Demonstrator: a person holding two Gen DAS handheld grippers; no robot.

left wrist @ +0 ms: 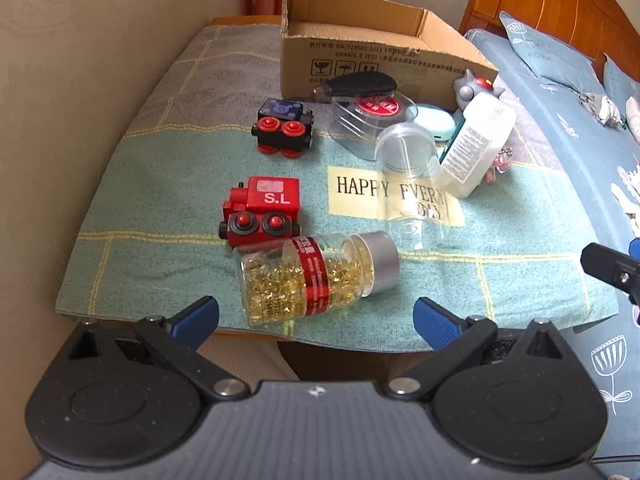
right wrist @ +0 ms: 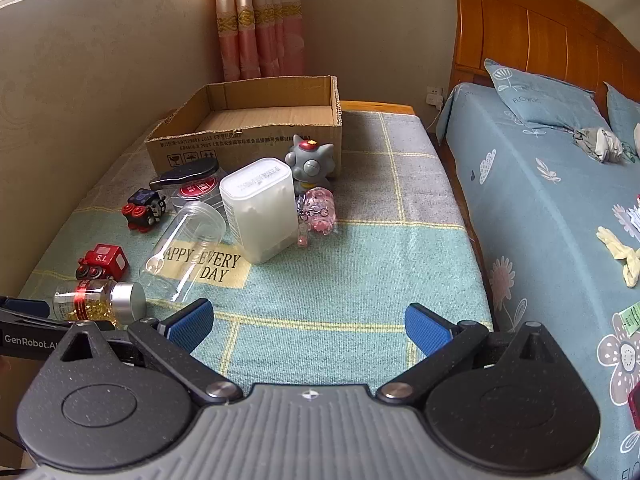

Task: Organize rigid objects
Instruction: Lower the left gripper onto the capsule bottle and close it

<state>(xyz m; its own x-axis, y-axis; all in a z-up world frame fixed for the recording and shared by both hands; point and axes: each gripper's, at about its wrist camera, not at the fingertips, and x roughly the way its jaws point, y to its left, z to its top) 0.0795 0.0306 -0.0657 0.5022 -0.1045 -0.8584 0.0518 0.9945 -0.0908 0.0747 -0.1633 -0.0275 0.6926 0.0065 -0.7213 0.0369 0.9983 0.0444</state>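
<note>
Capsule bottle lies on its side at the table's near edge, long axis left-right, silver cap right, touching red toy train. Left gripper and right gripper wide apart, holding nothing. Teal checked cloth; cardboard box behind; bed beside.

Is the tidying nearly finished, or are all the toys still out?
Nothing looks put away yet: the cardboard box looks empty. Both grippers, left and right, are open and hold nothing. Left to sort on the cloth: the pill bottle lying just ahead of the left fingers, the red train, the black train, the clear jar, the white container and the grey figure.
</note>
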